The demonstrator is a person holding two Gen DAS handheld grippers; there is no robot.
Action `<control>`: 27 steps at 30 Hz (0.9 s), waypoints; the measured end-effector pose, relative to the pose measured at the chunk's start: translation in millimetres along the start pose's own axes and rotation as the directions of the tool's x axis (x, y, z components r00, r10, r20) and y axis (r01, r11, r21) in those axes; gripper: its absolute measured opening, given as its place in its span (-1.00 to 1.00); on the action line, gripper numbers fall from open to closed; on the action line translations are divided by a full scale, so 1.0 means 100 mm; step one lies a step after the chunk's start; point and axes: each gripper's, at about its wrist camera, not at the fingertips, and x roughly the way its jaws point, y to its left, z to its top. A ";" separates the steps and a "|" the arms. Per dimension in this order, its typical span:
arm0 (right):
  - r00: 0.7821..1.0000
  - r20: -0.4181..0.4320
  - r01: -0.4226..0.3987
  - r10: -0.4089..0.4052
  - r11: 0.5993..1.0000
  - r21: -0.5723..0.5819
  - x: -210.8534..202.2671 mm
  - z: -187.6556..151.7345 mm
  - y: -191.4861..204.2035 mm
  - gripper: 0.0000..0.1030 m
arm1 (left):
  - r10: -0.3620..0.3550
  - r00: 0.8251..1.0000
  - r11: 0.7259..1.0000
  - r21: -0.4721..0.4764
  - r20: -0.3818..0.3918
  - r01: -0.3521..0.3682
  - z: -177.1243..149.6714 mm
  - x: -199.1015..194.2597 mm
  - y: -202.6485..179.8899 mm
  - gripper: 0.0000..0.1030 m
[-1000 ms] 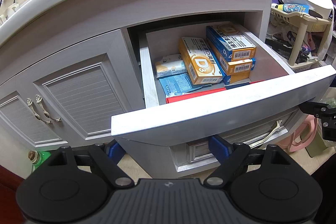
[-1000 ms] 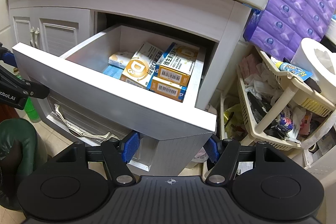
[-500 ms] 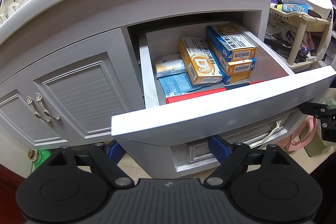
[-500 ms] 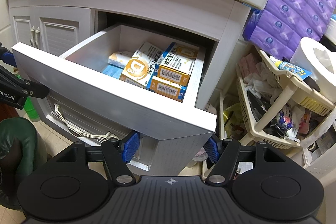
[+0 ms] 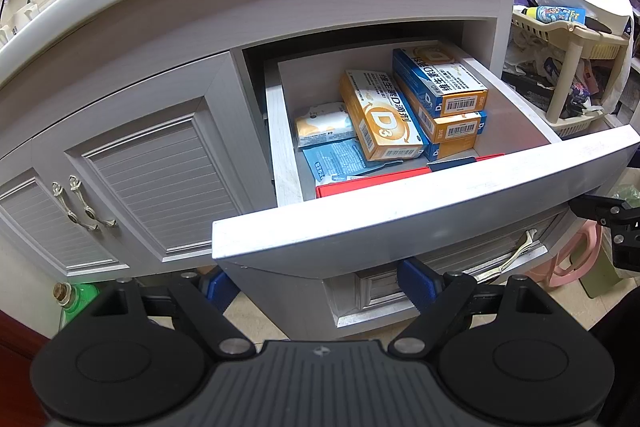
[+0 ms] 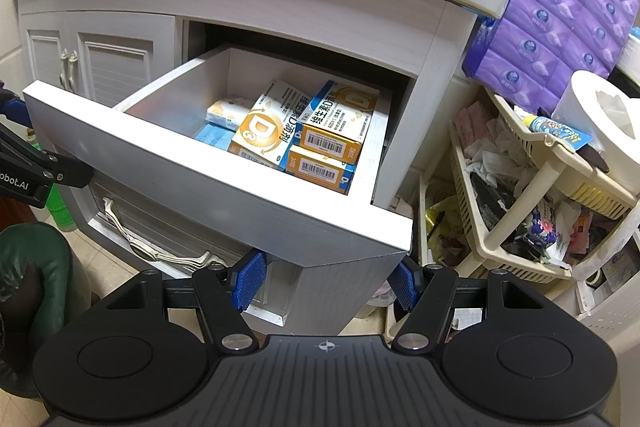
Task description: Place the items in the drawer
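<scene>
The white drawer (image 5: pixel 400 215) of the vanity stands pulled out; it also shows in the right wrist view (image 6: pixel 208 183). Inside lie an orange D3 box (image 5: pixel 380 115), stacked blue-and-orange vitamin boxes (image 5: pixel 444 91), a white pack (image 5: pixel 324 125), a blue pouch (image 5: pixel 340 159) and a red flat box (image 5: pixel 372 183). The boxes show in the right wrist view too (image 6: pixel 332 131). My left gripper (image 5: pixel 320 285) is open and empty below the drawer front. My right gripper (image 6: pixel 326 281) is open and empty under the drawer's right corner.
Cabinet doors with metal handles (image 5: pixel 80 203) are at the left. A beige rack (image 6: pixel 532 187) full of clutter, a paper roll (image 6: pixel 608 115) and purple tissue packs (image 6: pixel 560 3) stand at the right. A lower drawer with a handle (image 6: pixel 160 251) sits beneath. A green bottle (image 5: pixel 76 303) stands on the floor.
</scene>
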 end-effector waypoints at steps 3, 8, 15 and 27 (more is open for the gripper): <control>1.000 0.000 0.000 0.000 1.000 -0.001 0.00 0.00 0.00 0.26 | 0.001 1.000 1.000 0.002 0.001 -0.001 -0.01 0.00 0.00 0.90; 1.000 -0.001 0.000 0.000 1.000 -0.004 -0.01 -0.01 0.00 0.26 | 0.000 1.000 1.000 0.003 0.000 0.000 -0.01 -0.01 0.01 0.90; 1.000 -0.003 0.001 -0.001 1.000 -0.010 -0.03 -0.02 0.01 0.26 | -0.002 1.000 1.000 0.003 -0.001 0.002 -0.01 -0.02 0.02 0.90; 1.000 -0.006 0.000 0.000 1.000 -0.015 -0.06 -0.04 0.03 0.26 | -0.005 1.000 1.000 0.008 0.000 0.005 -0.02 -0.03 0.03 0.90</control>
